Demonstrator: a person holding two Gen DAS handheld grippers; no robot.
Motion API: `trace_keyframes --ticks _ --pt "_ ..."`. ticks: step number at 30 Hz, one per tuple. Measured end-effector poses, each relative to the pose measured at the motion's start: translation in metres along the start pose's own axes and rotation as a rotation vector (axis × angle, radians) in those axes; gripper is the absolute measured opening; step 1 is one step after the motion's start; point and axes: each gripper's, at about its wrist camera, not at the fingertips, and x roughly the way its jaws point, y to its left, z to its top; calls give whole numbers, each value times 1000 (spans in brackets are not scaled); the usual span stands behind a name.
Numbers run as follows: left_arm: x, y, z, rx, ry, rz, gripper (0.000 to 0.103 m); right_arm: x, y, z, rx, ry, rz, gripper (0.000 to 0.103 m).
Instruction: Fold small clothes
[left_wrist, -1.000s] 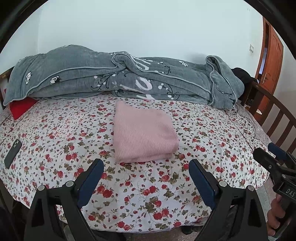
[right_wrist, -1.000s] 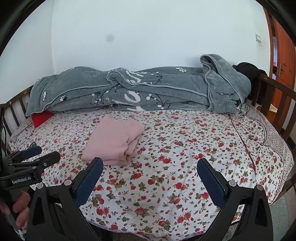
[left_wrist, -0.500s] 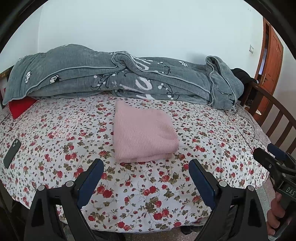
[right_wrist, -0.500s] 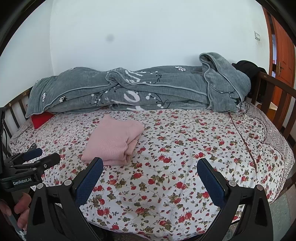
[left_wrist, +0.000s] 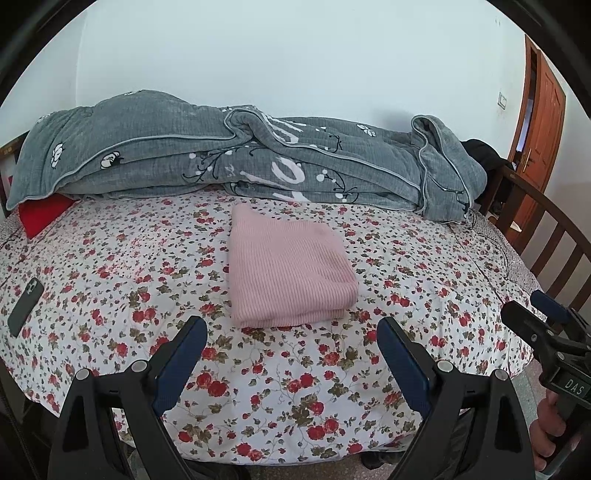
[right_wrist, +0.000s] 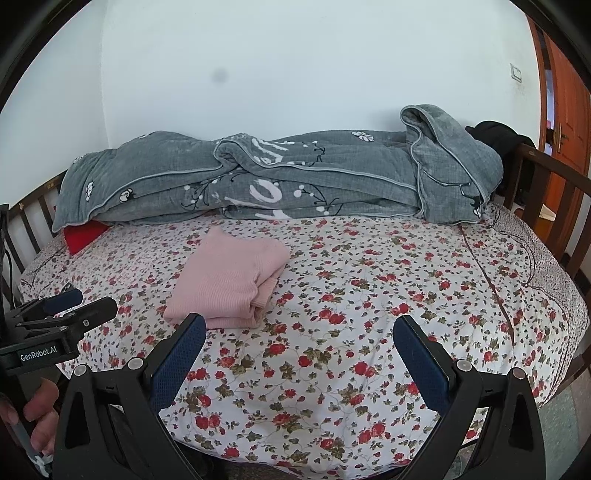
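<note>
A pink ribbed garment (left_wrist: 286, 271) lies folded into a neat rectangle on the floral bedsheet (left_wrist: 110, 258), left of the bed's middle in the right wrist view (right_wrist: 229, 280). My left gripper (left_wrist: 291, 328) hovers open just in front of its near edge, not touching it. My right gripper (right_wrist: 299, 326) is open too, over bare sheet to the right of the garment. Each gripper shows at the edge of the other's view: the right one (left_wrist: 532, 314), the left one (right_wrist: 79, 301). Neither holds anything.
A rumpled grey quilt (left_wrist: 240, 162) runs along the wall at the back. A red cushion (left_wrist: 44, 214) pokes out at the far left, and a dark phone (left_wrist: 26, 306) lies on the sheet's left side. A wooden rail (left_wrist: 546, 236) bounds the right side; an orange door (left_wrist: 539, 122) stands beyond.
Both grippers have drifted back and slightly up from the bed, so the scene sits a little lower in view. The pink garment has not moved.
</note>
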Motion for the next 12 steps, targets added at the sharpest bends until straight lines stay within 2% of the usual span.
trace_keyframes --ticks 12 --pt "0 -1 5 4 -5 5 93 1 0 0 8 3 7 100"
